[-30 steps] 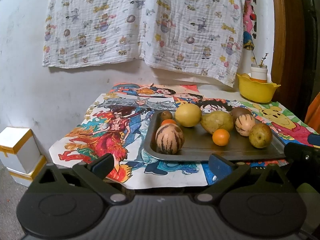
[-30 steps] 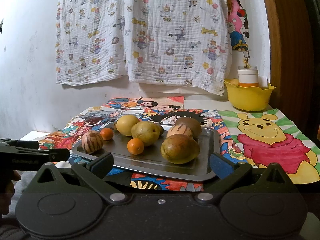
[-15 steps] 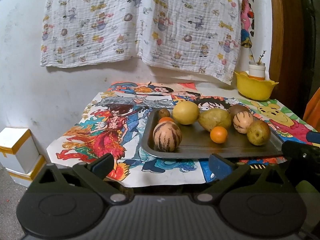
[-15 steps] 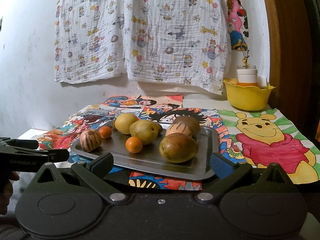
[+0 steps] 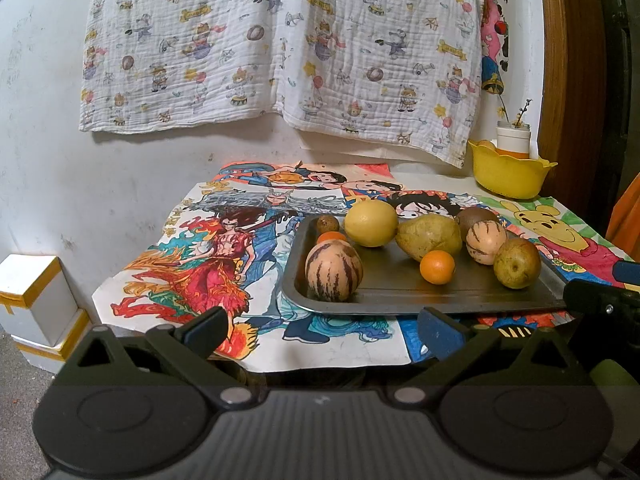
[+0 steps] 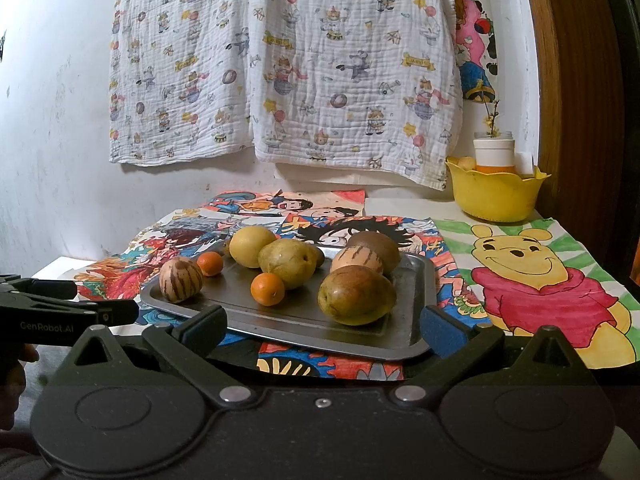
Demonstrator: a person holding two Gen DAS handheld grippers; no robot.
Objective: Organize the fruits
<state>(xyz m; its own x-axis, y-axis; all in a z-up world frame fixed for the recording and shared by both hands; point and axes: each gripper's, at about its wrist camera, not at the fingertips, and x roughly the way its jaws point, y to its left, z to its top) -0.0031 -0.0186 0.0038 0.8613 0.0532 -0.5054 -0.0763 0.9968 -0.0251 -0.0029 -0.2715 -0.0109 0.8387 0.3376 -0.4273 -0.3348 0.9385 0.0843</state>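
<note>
Right, both views face the counter [image 6: 404, 204], nearly all of it buried under coloured cartoon drawings [image 5: 224, 256], with a printed cloth [image 6: 288, 60] hanging on the wall behind. The metal tray [image 5: 400, 292] sits on those drawings and carries all the fruit. Its right end is cut off in the left wrist view by the dark body of the other tool, while the right wrist view shows the whole tray [image 6: 416, 304].

Over in the back right corner stands a yellow bowl [image 6: 496, 196] with a white container inside; what else lies in it is hard to make out.

On to the fruit. The left wrist view gives a striped melon [image 5: 334, 276] at the near left, a lemon [image 5: 371, 223] behind it and a pear [image 5: 429, 236] beside the lemon. A second striped melon [image 5: 486, 242] half covers a brown kiwi [image 5: 474, 216] behind it. A small brown fruit [image 5: 328, 223] at the far left corner shows only here; the right wrist view hides it almost wholly behind the lemon [image 6: 253, 246]. The orange [image 5: 331, 237] behind the near melon is half hidden here, yet sits fully clear in the right wrist view [image 6: 211, 263].

The left hand-held gripper [image 5: 320, 330] hangs before the tray's near edge, fingers wide apart, nothing between them. The right hand-held gripper [image 6: 322, 324] does likewise, spread wide and bare.
</note>
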